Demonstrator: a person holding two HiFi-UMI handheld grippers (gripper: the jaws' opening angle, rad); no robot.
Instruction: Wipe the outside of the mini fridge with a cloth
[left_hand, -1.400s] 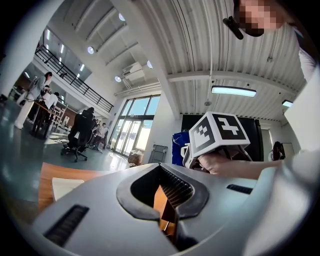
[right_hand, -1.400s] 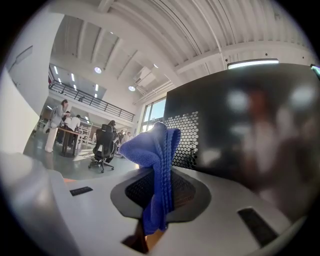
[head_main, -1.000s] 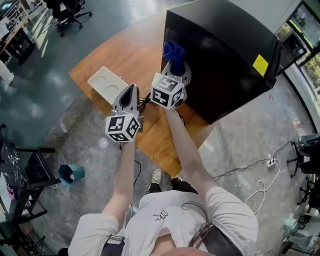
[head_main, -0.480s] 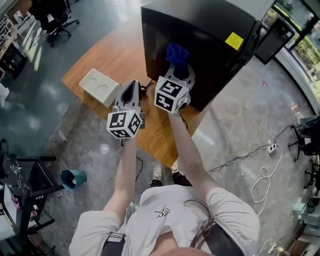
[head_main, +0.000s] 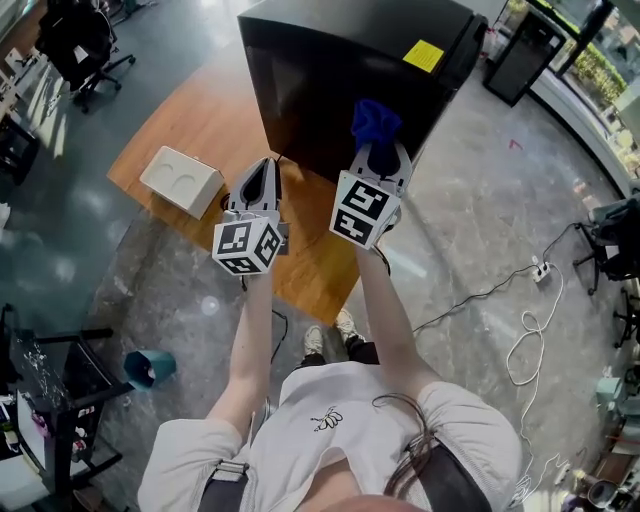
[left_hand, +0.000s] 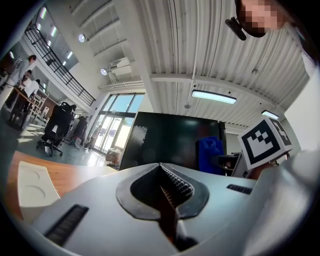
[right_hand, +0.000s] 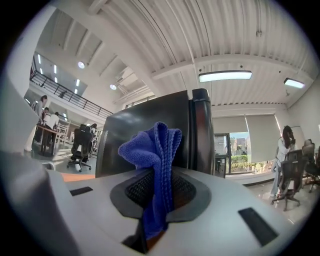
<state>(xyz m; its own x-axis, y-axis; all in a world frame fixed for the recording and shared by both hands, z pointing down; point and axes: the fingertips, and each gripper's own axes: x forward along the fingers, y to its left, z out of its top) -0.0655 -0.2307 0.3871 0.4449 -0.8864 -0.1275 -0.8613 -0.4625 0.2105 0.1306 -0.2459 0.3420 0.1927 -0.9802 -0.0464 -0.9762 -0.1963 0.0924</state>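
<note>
In the head view, the boxy black mini fridge with a glossy skin and a yellow sticker on top stands on the far part of a wooden table, with a white moulded tray with two round hollows well off to its left. The right gripper is raised to the fridge's near face close to its right corner and carries a bunched blue knitted cloth at its tip; whether the cloth is actually pressed on the panel cannot be told from here. The left gripper hangs low beside it, near the fridge's lower edge. In the left gripper view its jaws are pressed together with nothing between them, the dark fridge side ahead. In the right gripper view the jaws pinch the cloth by its lower folds, and a loose wad stands out past the tips in front of the fridge's corner. The cloth looks soft, light and limp, so the hold near its base seems right, leaving the wad free to spread under pressure. The fridge looks heavy, rigid and smooth; it probably stays put under a wipe and needs no grasp.
</note>
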